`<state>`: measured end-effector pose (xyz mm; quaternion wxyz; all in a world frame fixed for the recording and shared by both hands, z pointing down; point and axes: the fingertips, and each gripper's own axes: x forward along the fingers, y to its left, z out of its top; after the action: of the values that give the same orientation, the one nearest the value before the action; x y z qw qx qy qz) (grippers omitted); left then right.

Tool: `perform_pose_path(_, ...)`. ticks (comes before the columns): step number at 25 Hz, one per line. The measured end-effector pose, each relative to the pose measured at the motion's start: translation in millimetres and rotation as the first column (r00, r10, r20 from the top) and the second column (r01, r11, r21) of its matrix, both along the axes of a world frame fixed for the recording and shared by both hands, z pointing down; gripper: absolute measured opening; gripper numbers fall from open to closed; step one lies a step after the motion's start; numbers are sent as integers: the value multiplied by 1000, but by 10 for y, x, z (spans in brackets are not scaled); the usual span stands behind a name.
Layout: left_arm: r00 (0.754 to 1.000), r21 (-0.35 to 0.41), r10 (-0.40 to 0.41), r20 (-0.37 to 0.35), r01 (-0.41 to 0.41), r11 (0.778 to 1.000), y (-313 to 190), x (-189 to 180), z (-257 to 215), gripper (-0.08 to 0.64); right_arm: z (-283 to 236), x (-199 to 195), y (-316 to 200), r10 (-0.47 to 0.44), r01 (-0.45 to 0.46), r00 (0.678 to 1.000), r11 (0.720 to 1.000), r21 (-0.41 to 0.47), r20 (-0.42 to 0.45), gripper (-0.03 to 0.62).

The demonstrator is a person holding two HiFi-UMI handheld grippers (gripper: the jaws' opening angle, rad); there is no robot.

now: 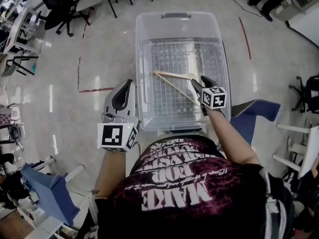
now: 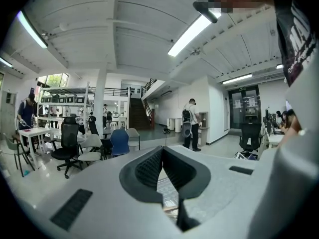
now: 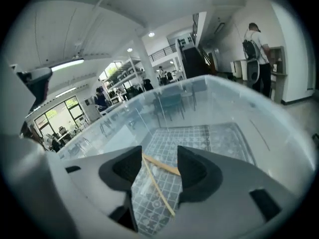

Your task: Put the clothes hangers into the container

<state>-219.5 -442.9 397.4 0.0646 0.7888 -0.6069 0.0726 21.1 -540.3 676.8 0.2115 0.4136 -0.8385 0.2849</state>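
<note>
Hovering at one container's (image 1: 179, 17) right, your right gripper (image 1: 198, 85) gapes, jaws released beside one hanger (image 1: 172, 74); your left gripper (image 1: 123, 91) is clenched empty.

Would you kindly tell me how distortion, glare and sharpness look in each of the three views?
Head view: wide-angle bowing at the edges, bright streaks glaring on the floor. Left gripper view: strong fisheye with dark corners, light strip overexposed. Right gripper view: fisheye curves the walls of the container; the hanger is sharp.
</note>
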Motion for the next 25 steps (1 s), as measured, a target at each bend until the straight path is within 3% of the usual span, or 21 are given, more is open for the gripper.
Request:
perform_pose_path(2,999,3,13,-38,-13,1000,34,43,-29,6,-453,51,84,-8,5,999,994,105,31,204)
perform_pose_path(5,998,16,6,-61,-5,1000,70,29,-62,6,-1081,90,227,-34,21,998,964,265,46,128)
perform_pose_path(8,998,25,-43,-46,44,999,111,-50,-52,6,-1665,118,414,-76,38,994,908,418,76,22)
perform_pose_path(11,998,74,-41,-55,45,996,237,-79,-159,6,-2206,100,641,-123,61,989,837,544,79,5)
perform_pose_path(14,997,129,-20,-77,30,991,323,-139,-328,6,-2629,27,754,-136,71,989,793,605,63,3)
perform_pose_path(19,998,155,6,-66,4,988,408,-150,-444,6,-3134,-5,903,-147,67,987,741,668,64,3)
perform_pose_path(25,998,168,28,-51,-19,986,555,-124,-509,6,-3407,-13,1156,-145,65,988,720,690,58,3)
